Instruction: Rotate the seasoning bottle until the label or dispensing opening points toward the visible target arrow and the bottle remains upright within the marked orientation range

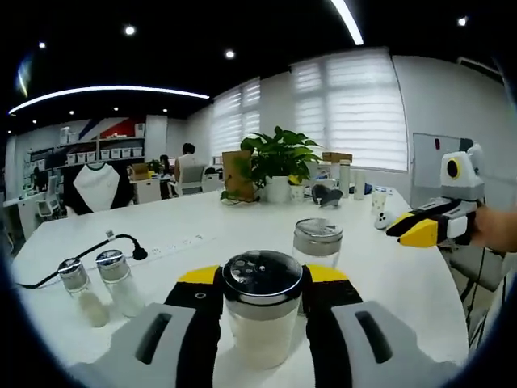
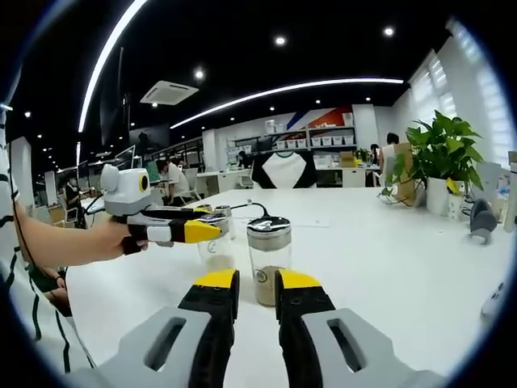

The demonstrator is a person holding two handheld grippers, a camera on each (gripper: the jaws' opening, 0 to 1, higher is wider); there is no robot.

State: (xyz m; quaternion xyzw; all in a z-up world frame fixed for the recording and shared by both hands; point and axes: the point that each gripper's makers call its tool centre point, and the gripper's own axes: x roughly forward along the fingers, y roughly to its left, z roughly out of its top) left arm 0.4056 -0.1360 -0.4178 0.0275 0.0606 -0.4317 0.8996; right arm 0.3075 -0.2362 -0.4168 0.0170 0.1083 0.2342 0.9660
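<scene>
**Bright open office around a white table**

A long white table [image 1: 242,222] carries a potted plant [image 1: 279,162]. Windows with white blinds [image 1: 351,105] line one wall; shelves [image 2: 311,139] stand opposite. Strip lights [image 2: 283,89] cross the dark ceiling.

Bottle [image 1: 262,311] between left claw [image 1: 262,284] jaws

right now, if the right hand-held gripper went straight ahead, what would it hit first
Most likely the bottle with brownish seasoning, standing upright on the table just beyond the right hand-held gripper, roughly in line with its nearly closed jaws; depth is unclear.
</scene>
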